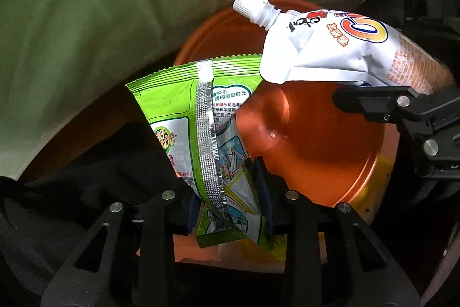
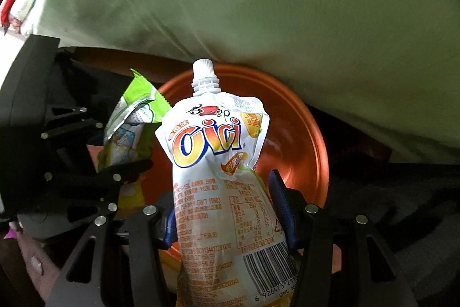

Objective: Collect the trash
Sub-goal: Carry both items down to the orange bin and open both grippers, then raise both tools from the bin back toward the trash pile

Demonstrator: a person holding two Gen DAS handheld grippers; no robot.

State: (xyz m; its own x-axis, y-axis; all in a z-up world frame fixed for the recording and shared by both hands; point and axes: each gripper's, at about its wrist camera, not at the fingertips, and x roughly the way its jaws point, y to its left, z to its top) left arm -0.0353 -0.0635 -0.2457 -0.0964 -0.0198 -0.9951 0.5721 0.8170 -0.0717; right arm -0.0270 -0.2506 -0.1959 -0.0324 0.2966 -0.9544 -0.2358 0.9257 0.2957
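Observation:
My left gripper (image 1: 228,200) is shut on a green snack wrapper (image 1: 187,105) with a silver seam, held over the mouth of an orange bin (image 1: 316,157). From the right side of that view comes my right gripper (image 1: 402,94), shut on a white drink pouch (image 1: 330,48) with a white screw cap. In the right wrist view the right gripper (image 2: 230,209) pinches the same pouch (image 2: 218,151) between blue pads, cap up, above the orange bin (image 2: 299,134). The left gripper (image 2: 123,166) and the green wrapper (image 2: 132,120) show at the left.
A pale green sheet (image 1: 115,5) hangs just behind the bin (image 2: 287,19). Dark cloth (image 1: 100,177) lies left of the bin and dark cloth (image 2: 388,192) also on its right. Something yellow (image 1: 373,183) lies inside the bin.

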